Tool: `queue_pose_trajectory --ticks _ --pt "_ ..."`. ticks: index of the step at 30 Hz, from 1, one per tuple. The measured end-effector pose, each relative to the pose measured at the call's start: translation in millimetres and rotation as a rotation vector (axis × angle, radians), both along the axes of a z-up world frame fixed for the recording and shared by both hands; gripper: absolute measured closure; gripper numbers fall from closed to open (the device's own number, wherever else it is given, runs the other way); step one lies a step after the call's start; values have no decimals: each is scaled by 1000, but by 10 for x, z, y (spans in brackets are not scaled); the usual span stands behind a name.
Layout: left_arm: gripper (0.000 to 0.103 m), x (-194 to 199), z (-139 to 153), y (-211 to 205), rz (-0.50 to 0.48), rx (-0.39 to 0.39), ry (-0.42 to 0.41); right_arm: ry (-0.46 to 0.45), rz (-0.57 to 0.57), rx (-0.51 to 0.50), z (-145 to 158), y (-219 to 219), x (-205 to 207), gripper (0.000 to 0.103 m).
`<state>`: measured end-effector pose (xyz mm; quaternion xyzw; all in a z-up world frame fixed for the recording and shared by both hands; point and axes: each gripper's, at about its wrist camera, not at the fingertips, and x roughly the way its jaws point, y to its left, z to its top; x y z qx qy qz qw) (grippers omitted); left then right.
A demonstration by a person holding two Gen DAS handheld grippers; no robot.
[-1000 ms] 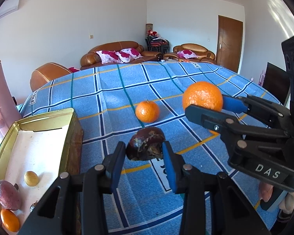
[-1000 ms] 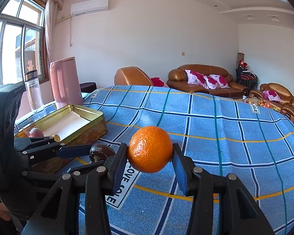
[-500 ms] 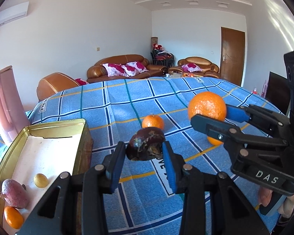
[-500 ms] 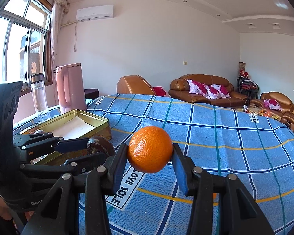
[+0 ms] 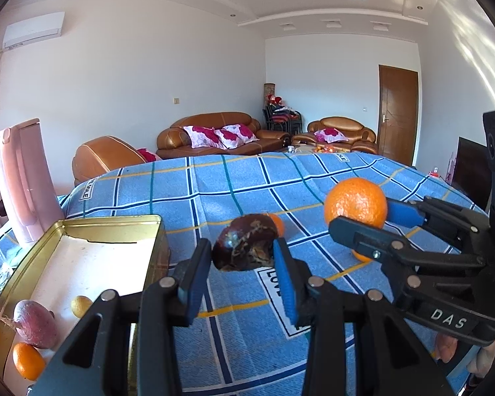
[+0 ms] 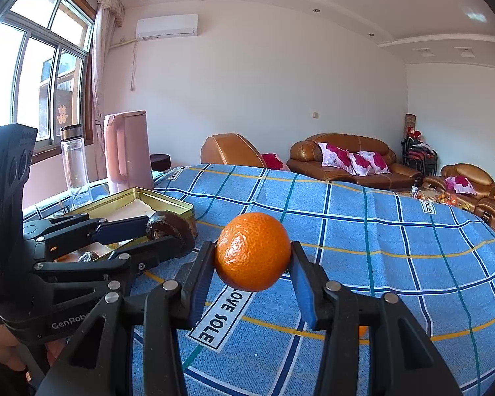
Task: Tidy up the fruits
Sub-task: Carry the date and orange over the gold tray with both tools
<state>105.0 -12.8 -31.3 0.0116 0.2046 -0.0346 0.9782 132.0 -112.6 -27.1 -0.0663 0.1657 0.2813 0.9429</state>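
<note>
Fruit sorting partway done: gold tin [image 5: 29, 257] at worktop's [image 5: 214, 191] left edge holds pinkish fruit [image 5: 34, 323], small yellow fruit [image 5: 81, 306], small orange [image 5: 28, 361]. Left hand-held gripper [image 5: 242, 265] clenched on dark brown fruit [image 5: 244, 247], aloft just beside tin. Right hand-held gripper [image 6: 252, 265] grasping orange [image 6: 252, 251], airborne. Two more oranges [image 5: 277, 224] remain on checked cloth.

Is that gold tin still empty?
No: the left-wrist view shows a small orange, a pinkish fruit and a little yellow fruit already lying in the tin.
</note>
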Motion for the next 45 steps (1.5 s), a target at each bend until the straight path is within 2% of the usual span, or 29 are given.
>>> queue_pose_trajectory --ticks 7,20,34,45 --pt "63 -109 34 27 15 -1 -51 -6 18 -12 -4 78 -86 56" --pt "63 -262 62 134 35 -16 -85 -2 52 -20 -22 201 -195 56" --pt "63 -421 137 288 58 -27 -102 6 92 -28 -29 371 -265 56" --pt "63 -502 147 551 122 -27 -86 -2 144 -39 4 566 -399 56"
